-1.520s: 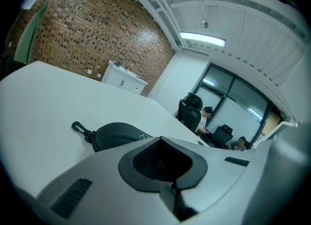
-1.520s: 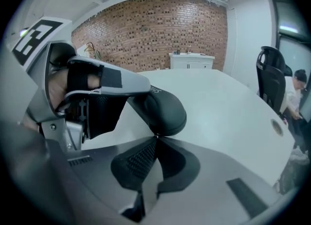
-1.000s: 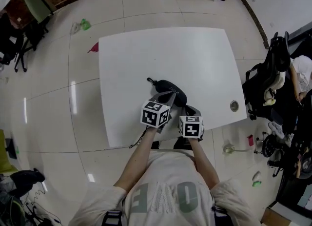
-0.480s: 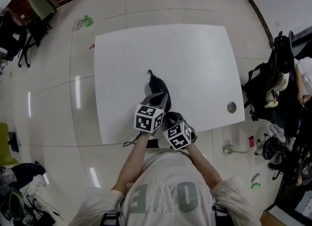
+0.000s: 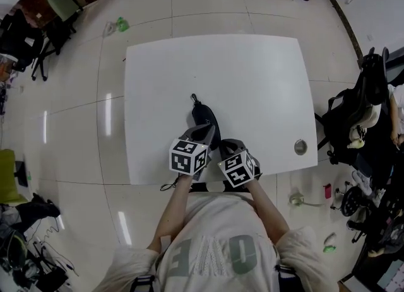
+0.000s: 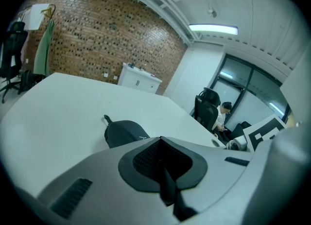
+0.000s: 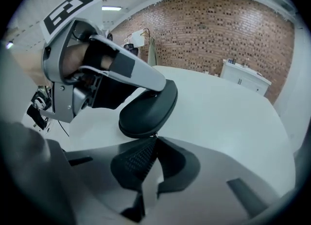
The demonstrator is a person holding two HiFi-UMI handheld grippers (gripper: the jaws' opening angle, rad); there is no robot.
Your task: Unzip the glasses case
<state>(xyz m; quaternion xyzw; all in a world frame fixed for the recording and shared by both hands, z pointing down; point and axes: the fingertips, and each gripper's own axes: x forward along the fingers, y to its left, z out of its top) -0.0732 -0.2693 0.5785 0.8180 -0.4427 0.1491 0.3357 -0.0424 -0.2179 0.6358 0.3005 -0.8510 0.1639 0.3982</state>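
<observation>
The black glasses case [image 5: 203,118] lies on the white table [image 5: 252,76] near its front edge, just ahead of both grippers. The left gripper [image 5: 207,134] has its jaws together and reaches over the top of the case. The right gripper [image 7: 155,139] also has its jaws closed, their tips at the case's near rim; whether they pinch the zip pull cannot be made out.
</observation>
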